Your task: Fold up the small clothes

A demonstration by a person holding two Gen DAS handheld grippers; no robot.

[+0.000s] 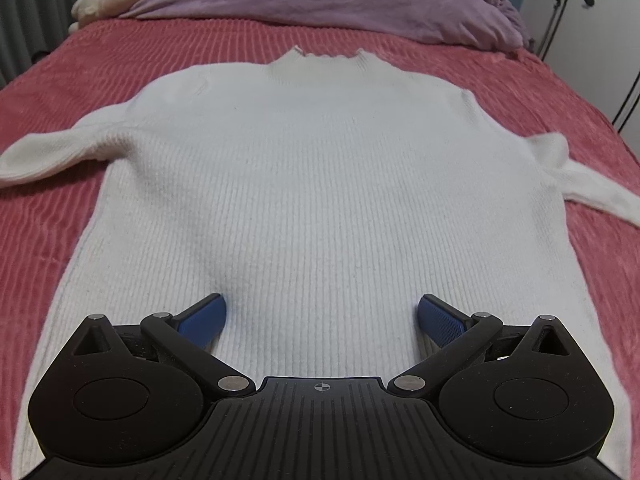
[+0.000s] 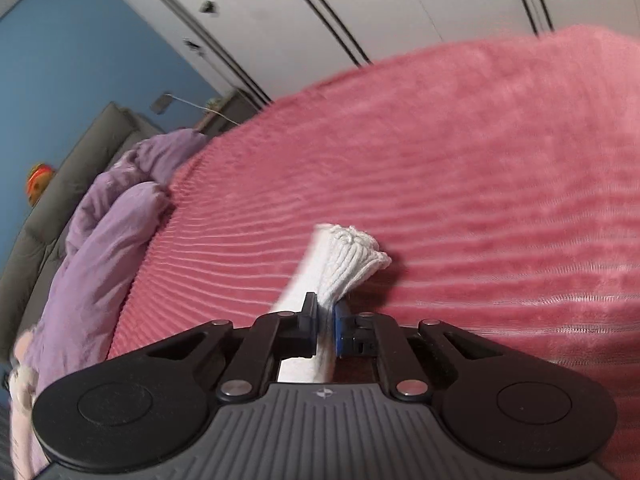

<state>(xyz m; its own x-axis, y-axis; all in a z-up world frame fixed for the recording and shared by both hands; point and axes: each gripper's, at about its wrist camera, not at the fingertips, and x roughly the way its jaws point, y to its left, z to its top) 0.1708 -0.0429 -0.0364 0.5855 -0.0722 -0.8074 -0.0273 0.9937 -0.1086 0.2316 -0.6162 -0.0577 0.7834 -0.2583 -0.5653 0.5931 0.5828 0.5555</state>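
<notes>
A white rib-knit sweater (image 1: 312,184) lay spread flat, its fine vertical ribs running away from the left gripper (image 1: 322,320) toward a short stand-up collar at the far end. One sleeve stretched out to the gripper's left, the other trailed off to its right. Under it was a pink ridged plush bedspread (image 1: 132,60), soft and corduroy-like — and beyond the collar a crumpled lilac duvet (image 1: 340,4) was heaped.

The left gripper stood wide open, its blue ribbed pads (image 1: 440,322) splayed well apart over the lower part of the sweater's body. Whether the pads touched the knit could not be told; nothing was clamped between them. It pointed steeply downward, looking along the length of the garment.

The right gripper (image 2: 325,318) was closed tight on the white knit sleeve cuff (image 2: 352,256), black finger on one side and blue pad on the other, the fabric pinched thin between them. The ribbed cuff end flared out just ahead of the fingertips, bunched and slightly frayed-looking, raised a little off the pink bedspread with a shadow beside it. The rest of the sleeve passed back under the gripper's body. This gripper was tilted moderately downward and rolled — the bedspread and the white wardrobe doors (image 2: 360,8) beyond ran slanted across its view.
</notes>
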